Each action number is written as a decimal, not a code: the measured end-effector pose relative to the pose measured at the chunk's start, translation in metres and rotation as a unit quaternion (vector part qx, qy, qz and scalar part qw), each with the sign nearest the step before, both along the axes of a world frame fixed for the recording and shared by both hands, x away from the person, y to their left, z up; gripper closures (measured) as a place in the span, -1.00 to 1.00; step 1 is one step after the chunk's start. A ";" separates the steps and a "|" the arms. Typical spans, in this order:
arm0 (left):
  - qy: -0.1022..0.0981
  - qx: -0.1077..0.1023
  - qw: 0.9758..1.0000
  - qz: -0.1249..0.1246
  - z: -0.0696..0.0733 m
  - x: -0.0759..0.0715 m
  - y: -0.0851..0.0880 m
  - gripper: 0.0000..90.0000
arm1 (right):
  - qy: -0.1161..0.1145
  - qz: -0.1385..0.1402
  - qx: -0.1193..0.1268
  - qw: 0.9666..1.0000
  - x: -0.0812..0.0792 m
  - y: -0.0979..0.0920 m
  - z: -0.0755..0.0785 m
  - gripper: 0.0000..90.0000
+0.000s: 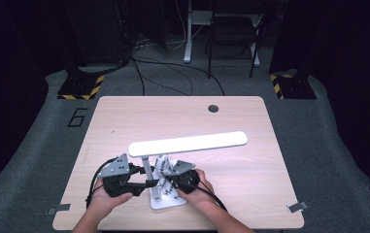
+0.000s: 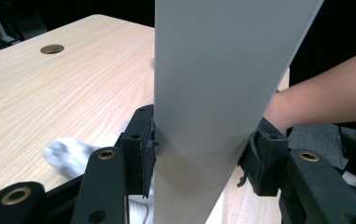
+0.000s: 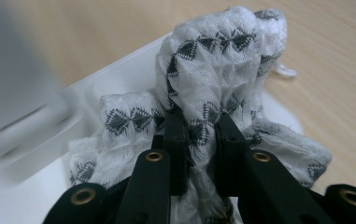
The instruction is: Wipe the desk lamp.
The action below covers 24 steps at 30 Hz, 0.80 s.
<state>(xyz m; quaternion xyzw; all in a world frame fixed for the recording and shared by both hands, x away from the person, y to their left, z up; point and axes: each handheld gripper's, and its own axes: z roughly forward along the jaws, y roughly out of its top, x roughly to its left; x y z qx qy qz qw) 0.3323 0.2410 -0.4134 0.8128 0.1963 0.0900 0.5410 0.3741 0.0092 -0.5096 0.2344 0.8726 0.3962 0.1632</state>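
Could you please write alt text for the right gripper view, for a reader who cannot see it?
The right gripper pinches a bunched white cloth with dark diamond patterns between its two black jaws. Behind the cloth are the white lamp base and the wooden table.

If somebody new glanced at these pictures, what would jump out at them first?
Probably the white desk lamp, its long bright head stretched level across the near middle of the wooden table. Next, the two grippers meeting at its base: the left gripper clamps the lamp's flat post between its pads, while the right gripper is shut on a bunched white cloth with a dark diamond pattern, held over the lamp's base.
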 end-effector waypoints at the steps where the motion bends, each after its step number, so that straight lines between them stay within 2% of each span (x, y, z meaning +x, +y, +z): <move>1: 0.001 0.000 1.000 0.000 0.000 0.000 0.000 0.15 | 0.004 0.009 0.000 1.000 -0.008 -0.004 0.000 0.75; 3: 0.000 0.002 1.000 -0.001 0.000 0.000 0.000 0.15 | 0.015 0.032 0.008 0.999 -0.023 -0.010 0.000 0.75; 6: 0.001 0.001 1.000 0.001 0.000 0.000 0.000 0.15 | 0.010 0.069 -0.012 0.997 -0.042 -0.018 0.002 0.75; 8: 0.000 0.002 1.000 0.000 0.000 0.000 0.000 0.15 | 0.011 0.084 -0.018 0.996 -0.047 -0.023 0.003 0.75; 10: 0.000 0.001 1.000 -0.002 0.000 0.000 0.000 0.15 | 0.017 0.092 -0.017 0.996 -0.044 -0.029 0.004 0.75; 11: 0.002 0.003 1.000 -0.005 0.000 0.000 0.001 0.15 | 0.026 0.087 -0.015 0.996 -0.041 -0.032 0.004 0.74; 12: 0.002 0.003 1.000 -0.006 0.000 0.000 0.002 0.15 | 0.021 0.079 -0.015 0.997 -0.035 -0.034 0.003 0.75; 14: 0.002 0.004 1.000 -0.007 0.001 0.000 0.002 0.15 | 0.029 0.043 -0.005 0.999 -0.026 -0.040 0.003 0.74; 16: 0.000 0.002 1.000 -0.008 0.000 0.000 0.002 0.15 | 0.039 0.018 0.008 0.999 -0.014 -0.045 0.001 0.74; 19: 0.000 0.001 1.000 -0.007 0.000 0.000 0.002 0.15 | 0.034 -0.007 0.018 0.999 0.000 -0.048 -0.001 0.74; 23: 0.001 -0.002 1.000 -0.006 0.000 0.000 0.001 0.15 | 0.019 -0.048 0.011 0.999 0.018 -0.045 -0.001 0.74; 24: 0.000 -0.001 1.000 -0.008 0.000 0.000 0.001 0.15 | 0.022 -0.054 0.006 0.998 0.021 -0.043 0.000 0.74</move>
